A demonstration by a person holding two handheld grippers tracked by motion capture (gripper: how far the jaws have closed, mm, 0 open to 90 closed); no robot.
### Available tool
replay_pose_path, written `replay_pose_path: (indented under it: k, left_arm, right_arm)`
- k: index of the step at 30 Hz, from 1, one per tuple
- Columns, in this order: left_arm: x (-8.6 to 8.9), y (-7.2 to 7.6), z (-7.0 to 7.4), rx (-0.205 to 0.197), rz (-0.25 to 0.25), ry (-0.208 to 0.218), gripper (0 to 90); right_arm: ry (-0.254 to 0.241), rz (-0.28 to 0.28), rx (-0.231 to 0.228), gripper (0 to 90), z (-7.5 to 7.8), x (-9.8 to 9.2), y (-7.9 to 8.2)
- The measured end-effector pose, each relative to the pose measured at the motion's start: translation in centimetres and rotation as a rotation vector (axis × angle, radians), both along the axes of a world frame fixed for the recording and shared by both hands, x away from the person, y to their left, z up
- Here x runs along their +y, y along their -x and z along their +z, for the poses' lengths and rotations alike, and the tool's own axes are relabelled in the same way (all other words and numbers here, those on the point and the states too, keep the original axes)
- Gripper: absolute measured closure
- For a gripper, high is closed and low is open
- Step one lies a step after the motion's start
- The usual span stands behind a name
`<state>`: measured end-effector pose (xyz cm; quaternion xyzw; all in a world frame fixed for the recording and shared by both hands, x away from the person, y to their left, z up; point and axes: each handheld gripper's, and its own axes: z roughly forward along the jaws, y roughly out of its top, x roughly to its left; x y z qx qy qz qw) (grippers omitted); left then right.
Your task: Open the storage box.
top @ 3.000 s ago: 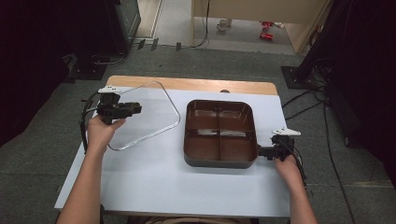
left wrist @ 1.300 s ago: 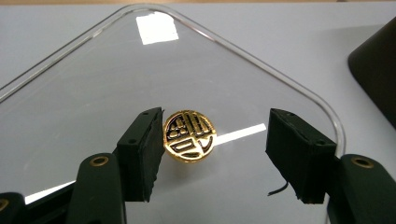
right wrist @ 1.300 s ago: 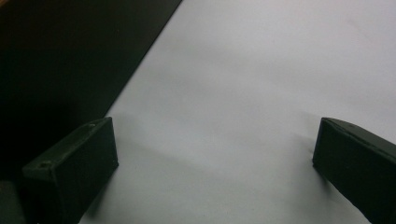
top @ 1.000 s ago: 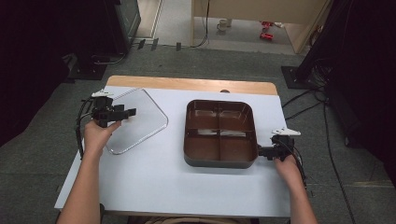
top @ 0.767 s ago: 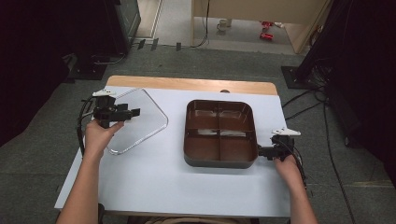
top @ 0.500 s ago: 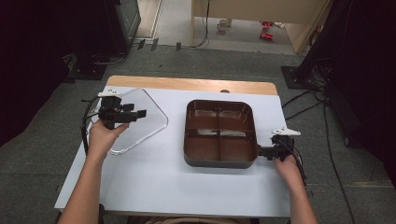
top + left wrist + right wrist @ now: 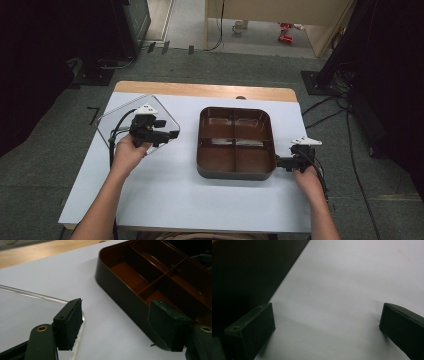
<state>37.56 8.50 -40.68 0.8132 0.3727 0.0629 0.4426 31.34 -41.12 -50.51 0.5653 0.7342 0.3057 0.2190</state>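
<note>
White table (image 7: 165, 195) — clear lid (image 7: 111, 125) flat, cornerwise.

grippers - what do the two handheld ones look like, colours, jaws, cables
Both are black. The left gripper and the right gripper each carry a pale three-cornered plate on top and trail a black cable. Their jaws end in flat rectangular black pads, with a brass-coloured rivet on the arm behind. The forearms are bare, no sleeves showing.

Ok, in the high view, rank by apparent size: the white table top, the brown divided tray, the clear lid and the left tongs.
1. White table top
2. Brown divided tray
3. Clear lid, partly hidden behind the tongs, so its rank is less sure
4. Left tongs
</note>
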Motion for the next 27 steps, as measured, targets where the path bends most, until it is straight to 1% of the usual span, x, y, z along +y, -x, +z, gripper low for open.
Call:
replay_pose_path:
  k: [1, 3, 4, 6, 8, 11, 14, 15, 17, 18, 19, 20, 21, 22, 24, 25, 27]
  left_arm:
    - [-0.3, 0.1, -0.4, 0.011, -0.004, 0.008, 27.5]
    - [-0.8, 0.2, -1.0, 0.013, -0.022, 0.006, 25.8]
    - [-0.8, 0.2, -1.0, 0.013, -0.022, 0.006, 25.3]
    - [-1.5, 0.4, -1.9, 0.022, -0.054, -0.011, 23.6]
    - [-2.1, 0.7, -2.7, 0.019, -0.081, -0.03, 22.9]
    - [-2.9, 0.9, -3.6, 0.016, -0.097, -0.054, 22.9]
    - [-3.7, 1.0, -4.5, 0.035, -0.112, -0.078, 23.0]
    - [-4.0, 1.1, -4.9, 0.038, -0.12, -0.092, 23.0]
    - [-4.4, 1.1, -5.4, 0.039, -0.13, -0.099, 23.0]
    - [-4.6, 1.1, -5.7, 0.047, -0.134, -0.099, 23.1]
    - [-4.6, 1.1, -5.7, 0.047, -0.134, -0.099, 23.1]
    - [-5.1, 1.1, -6.4, 0.045, -0.126, -0.137, 25.7]
    - [-5.3, 1.0, -6.6, 0.039, -0.123, -0.156, 26.0]
    - [-5.3, 1.0, -6.9, 0.04, -0.123, -0.163, 26.0]
    - [-5.3, 0.7, -7.3, 0.06, -0.122, -0.162, 25.8]
    - [-5.3, 0.6, -7.5, 0.068, -0.124, -0.171, 25.8]
    - [-5.4, 0.6, -7.6, 0.066, -0.122, -0.179, 25.6]
  right_arm:
    - [0.0, 0.0, 0.0, 0.0, 0.0, 0.0, 0.0]
    - [0.0, 0.0, 0.0, 0.0, 0.0, 0.0, 0.0]
    - [0.0, 0.0, 0.0, 0.0, 0.0, 0.0, 0.0]
    - [0.0, 0.0, 0.0, 0.0, 0.0, 0.0, 0.0]
    - [0.0, 0.0, 0.0, 0.0, 0.0, 0.0, 0.0]
    - [0.0, 0.0, 0.0, 0.0, 0.0, 0.0, 0.0]
    - [0.0, 0.0, 0.0, 0.0, 0.0, 0.0, 0.0]
    - [0.0, 0.0, 0.0, 0.0, 0.0, 0.0, 0.0]
    - [0.0, 0.0, 0.0, 0.0, 0.0, 0.0, 0.0]
    - [0.0, 0.0, 0.0, 0.0, 0.0, 0.0, 0.0]
    - [0.0, 0.0, 0.0, 0.0, 0.0, 0.0, 0.0]
    - [0.0, 0.0, 0.0, 0.0, 0.0, 0.0, 0.0]
    - [0.0, 0.0, 0.0, 0.0, 0.0, 0.0, 0.0]
    - [0.0, 0.0, 0.0, 0.0, 0.0, 0.0, 0.0]
    - [0.0, 0.0, 0.0, 0.0, 0.0, 0.0, 0.0]
    - [0.0, 0.0, 0.0, 0.0, 0.0, 0.0, 0.0]
    - [0.0, 0.0, 0.001, 0.0, 0.0, 0.0, 0.0]
